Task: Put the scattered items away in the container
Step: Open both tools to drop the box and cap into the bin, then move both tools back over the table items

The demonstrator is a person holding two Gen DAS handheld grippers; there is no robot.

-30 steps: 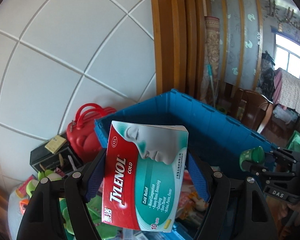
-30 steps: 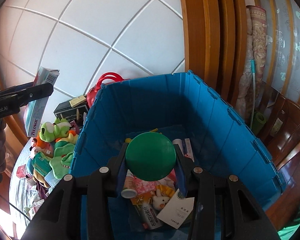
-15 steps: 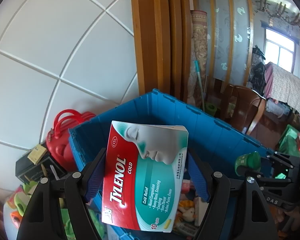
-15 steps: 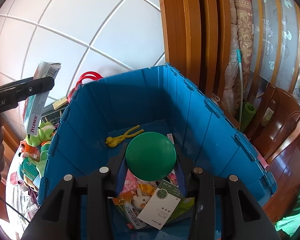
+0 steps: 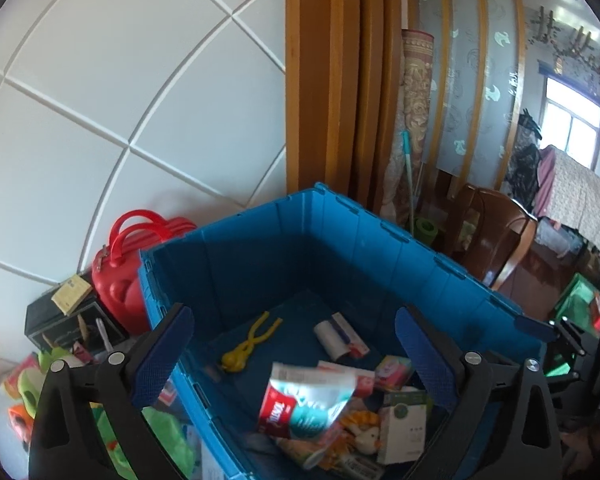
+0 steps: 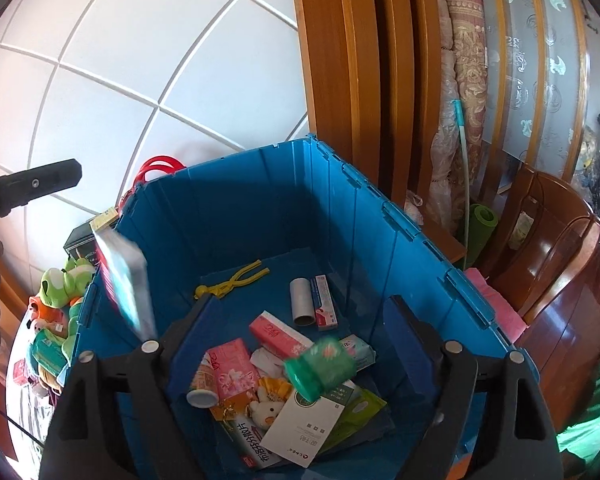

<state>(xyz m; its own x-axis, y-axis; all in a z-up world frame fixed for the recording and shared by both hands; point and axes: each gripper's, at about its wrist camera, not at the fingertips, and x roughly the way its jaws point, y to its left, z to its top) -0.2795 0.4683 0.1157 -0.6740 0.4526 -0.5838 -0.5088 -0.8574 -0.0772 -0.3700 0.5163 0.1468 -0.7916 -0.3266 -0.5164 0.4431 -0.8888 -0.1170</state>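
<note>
A blue plastic crate [image 5: 340,240] [image 6: 380,240] stands against the tiled wall and holds several boxes, packets and a plush toy. My left gripper [image 5: 296,348] is open above the crate. The red and teal Tylenol box [image 5: 304,404] is blurred in mid-air below it; it also shows in the right wrist view [image 6: 124,284] by the crate's left wall. My right gripper [image 6: 296,336] is open over the crate. A green round container [image 6: 320,366] is blurred in mid-air just above the pile.
A red handbag [image 5: 128,256] and a black box [image 5: 68,320] stand left of the crate. Green plush toys [image 6: 60,280] and packets lie on the table to the left. A wooden chair [image 6: 556,240] and a rolled carpet [image 6: 460,80] stand to the right.
Both grippers have opened. The Tylenol box has dropped out of the left gripper and the green container out of the right gripper; both are falling into the crate.
</note>
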